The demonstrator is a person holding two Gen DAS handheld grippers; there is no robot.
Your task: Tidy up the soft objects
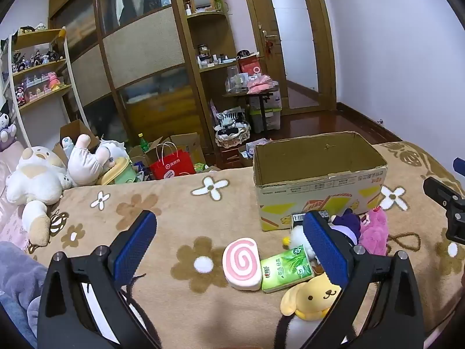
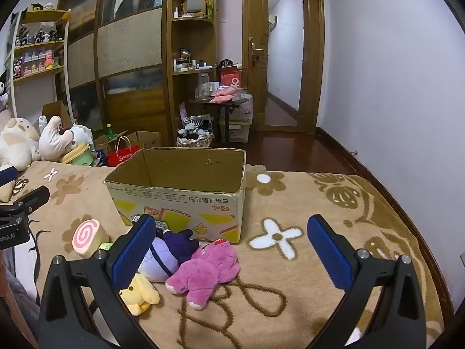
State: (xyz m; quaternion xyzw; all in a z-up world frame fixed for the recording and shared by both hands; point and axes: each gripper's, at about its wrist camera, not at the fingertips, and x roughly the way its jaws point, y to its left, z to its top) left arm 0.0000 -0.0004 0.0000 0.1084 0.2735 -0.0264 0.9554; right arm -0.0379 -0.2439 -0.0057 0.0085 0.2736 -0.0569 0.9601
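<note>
An open, empty-looking cardboard box (image 1: 319, 174) (image 2: 180, 192) stands on the flower-patterned blanket. In front of it lie a pink swirl roll cushion (image 1: 242, 263) (image 2: 86, 237), a green tissue pack (image 1: 286, 267), a yellow dog plush (image 1: 309, 298) (image 2: 139, 293), a purple plush (image 1: 347, 226) (image 2: 165, 253) and a pink bear plush (image 1: 375, 232) (image 2: 206, 270). My left gripper (image 1: 232, 250) is open and empty, just above the swirl cushion. My right gripper (image 2: 232, 247) is open and empty, over the pink bear.
Large white plush toys (image 1: 37, 180) (image 2: 17, 142) lie at the blanket's far left. Beyond the bed edge are a red paper bag (image 1: 173, 165), cardboard boxes, a laundry basket (image 2: 194, 136), a wardrobe and shelves. The wall runs along the right.
</note>
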